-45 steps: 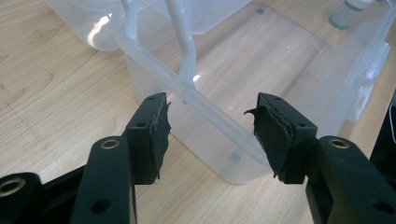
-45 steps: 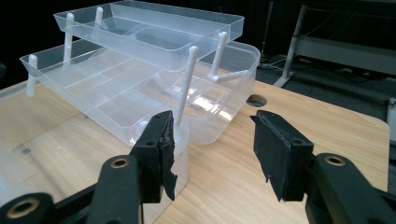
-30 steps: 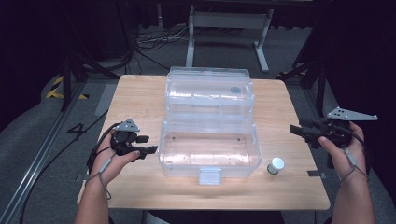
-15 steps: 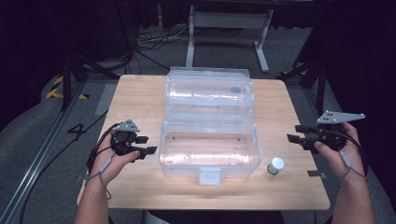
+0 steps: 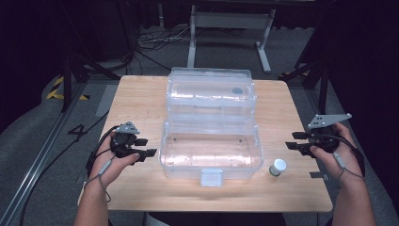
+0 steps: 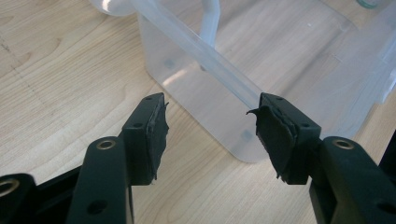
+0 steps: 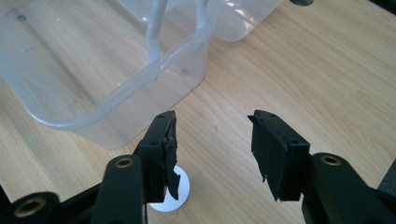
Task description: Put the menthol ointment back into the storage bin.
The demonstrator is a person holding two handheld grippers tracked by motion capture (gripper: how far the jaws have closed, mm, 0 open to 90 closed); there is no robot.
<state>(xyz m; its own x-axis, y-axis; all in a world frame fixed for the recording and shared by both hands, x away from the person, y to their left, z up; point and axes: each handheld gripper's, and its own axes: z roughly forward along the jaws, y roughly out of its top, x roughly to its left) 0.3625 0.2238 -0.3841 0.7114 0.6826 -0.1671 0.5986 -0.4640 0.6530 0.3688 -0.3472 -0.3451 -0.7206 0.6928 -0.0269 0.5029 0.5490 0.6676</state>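
A clear plastic box (image 5: 210, 149) stands open in the middle of the wooden table (image 5: 141, 99), its lid (image 5: 210, 92) folded back behind it. A small white-capped jar (image 5: 277, 167) stands on the table just right of the box's front corner. My left gripper (image 5: 145, 147) is open beside the box's left wall (image 6: 219, 107), with nothing between its jaws. My right gripper (image 5: 294, 140) is open to the right of the box, above and beyond the jar; the jar's white cap (image 7: 177, 193) peeks from under the left jaw. The box corner (image 7: 140, 93) lies ahead of it.
A white latch tab (image 5: 211, 177) sticks out from the box's front edge. A small dark disc (image 5: 237, 90) shows on the lid. Bare wood lies left and right of the box. Beyond the table are dark floor, cables and a metal stand (image 5: 226, 21).
My right gripper has come down and inward toward the table near the jar. The left gripper and the box have stayed put.
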